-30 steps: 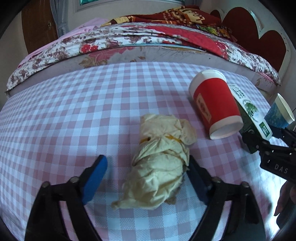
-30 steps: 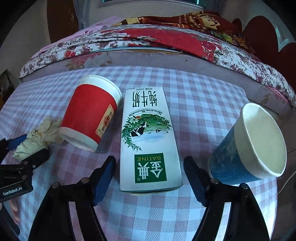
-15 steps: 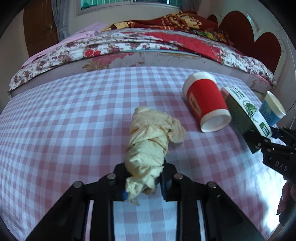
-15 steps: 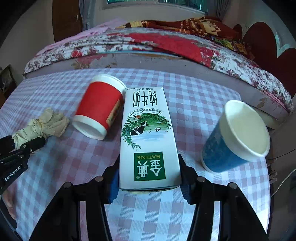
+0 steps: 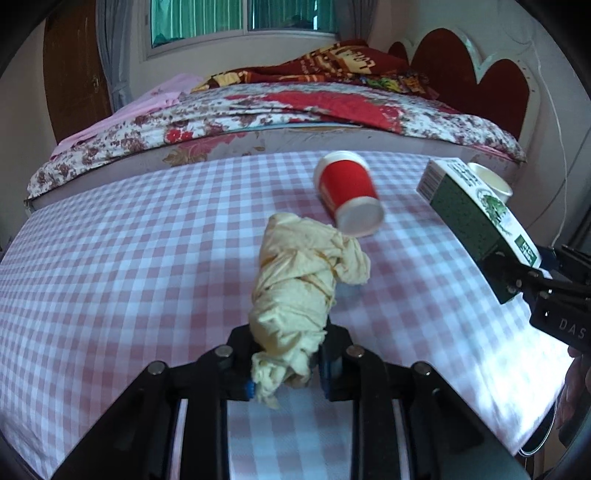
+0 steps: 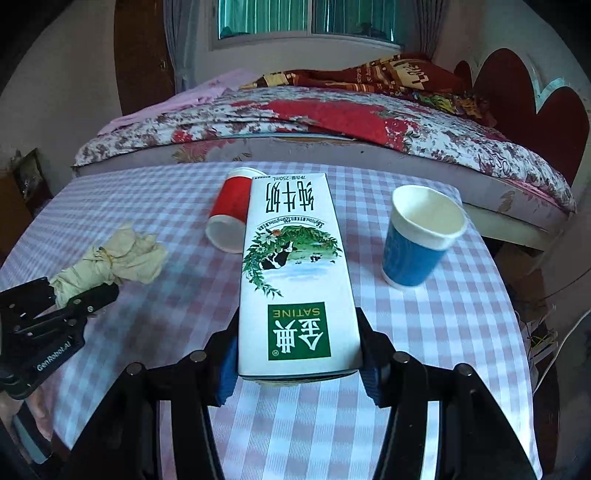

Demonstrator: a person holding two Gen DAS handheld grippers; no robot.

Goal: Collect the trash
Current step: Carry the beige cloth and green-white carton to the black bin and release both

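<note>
**Both hand-held grippers loaded: wad on the left, milk carton on the right**

Left hand-held gripper was clamped narrow on the near end of a crumpled yellowish paper wad. The rest of the wad stuck out forward over the table, which had a pink-and-white checked cloth; whether the far end cleared the cloth, can't tell. In the right wrist view the same gripper showed at the left edge with the wad in it.

Right hand-held gripper was closed on a white-and-green milk carton, blue pads pressed against both long sides near its bottom end. The carton pointed away from the camera, printed face up. From the left wrist view the carton sat tilted above the table's right part, held by the right gripper.

Still on the table: a red paper cup on its side, open mouth toward the cameras, just beyond the wad; a blue paper cup standing upright to the right of the carton, near the table's right edge, apart from it.

Behind the table was a bed with a floral quilt, a red headboard at the right, and a window above.
</note>
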